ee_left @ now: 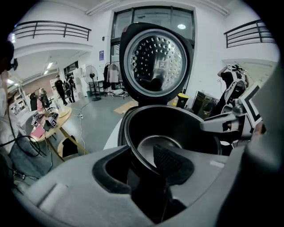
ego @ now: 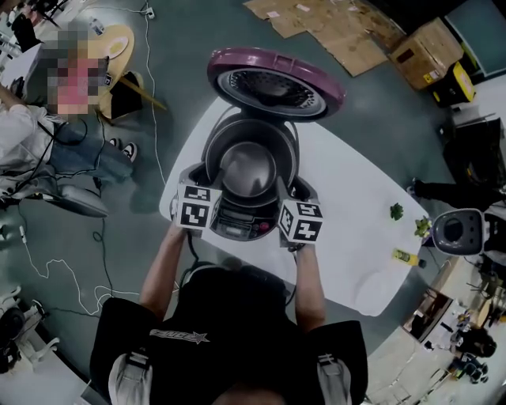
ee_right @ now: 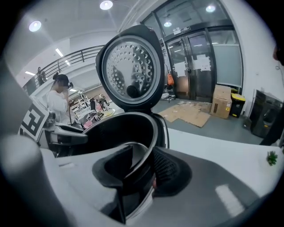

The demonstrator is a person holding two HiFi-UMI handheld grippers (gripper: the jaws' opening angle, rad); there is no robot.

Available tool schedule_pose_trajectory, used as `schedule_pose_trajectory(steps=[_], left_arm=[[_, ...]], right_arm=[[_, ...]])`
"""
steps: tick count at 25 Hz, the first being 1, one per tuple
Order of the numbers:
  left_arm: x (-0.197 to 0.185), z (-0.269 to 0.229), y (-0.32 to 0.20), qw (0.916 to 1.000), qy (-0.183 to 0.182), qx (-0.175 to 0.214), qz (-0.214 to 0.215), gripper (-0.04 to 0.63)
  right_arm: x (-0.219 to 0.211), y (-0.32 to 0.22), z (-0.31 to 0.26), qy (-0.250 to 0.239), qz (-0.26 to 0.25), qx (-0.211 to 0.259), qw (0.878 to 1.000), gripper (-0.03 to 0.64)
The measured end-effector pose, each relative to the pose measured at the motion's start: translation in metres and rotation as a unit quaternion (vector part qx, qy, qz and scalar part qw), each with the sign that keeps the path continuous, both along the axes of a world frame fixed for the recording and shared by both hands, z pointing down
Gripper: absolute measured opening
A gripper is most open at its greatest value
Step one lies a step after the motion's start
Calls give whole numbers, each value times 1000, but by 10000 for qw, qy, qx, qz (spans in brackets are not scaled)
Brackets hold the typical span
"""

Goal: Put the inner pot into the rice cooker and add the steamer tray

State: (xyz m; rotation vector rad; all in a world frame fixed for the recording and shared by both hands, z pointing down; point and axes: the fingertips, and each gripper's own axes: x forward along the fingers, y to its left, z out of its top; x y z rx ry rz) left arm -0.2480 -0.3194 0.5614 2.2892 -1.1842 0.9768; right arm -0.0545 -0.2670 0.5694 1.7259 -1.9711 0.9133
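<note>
The dark metal inner pot (ego: 249,166) sits in the mouth of the rice cooker (ego: 237,223), whose purple lid (ego: 275,83) stands open behind it. My left gripper (ego: 207,191) is shut on the pot's left rim and my right gripper (ego: 286,199) on its right rim. In the left gripper view the rim (ee_left: 133,153) runs between the pads of my left gripper (ee_left: 142,165), and the right gripper (ee_left: 230,122) shows across the pot. The right gripper view has the rim (ee_right: 148,148) pinched in my right gripper (ee_right: 140,170). Whether the pot is fully seated I cannot tell.
The cooker stands on a white table (ego: 356,198) with small green pieces (ego: 396,211) and a yellow item (ego: 405,256) near its right end. A grey appliance (ego: 457,231) stands beyond that edge. A seated person (ego: 39,134) is at the left, and cardboard (ego: 332,24) lies on the floor.
</note>
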Motion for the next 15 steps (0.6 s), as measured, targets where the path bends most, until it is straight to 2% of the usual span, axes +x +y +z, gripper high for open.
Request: schedule_pose_trajectory(steps=[6,13,15], left_arm=[[0,2,1,9999,-47,-146,18,173],[0,4,1,9998,-72,-208,2,176],[-1,5,-1,9998,-38,-217,-9,176]], right_arm=[[1,-1,1,-5,81,-90,9999,143],[1,-1,2,256,-1,-146,9996,146],[-1,-3,2,240,-35,-130,9996,172]])
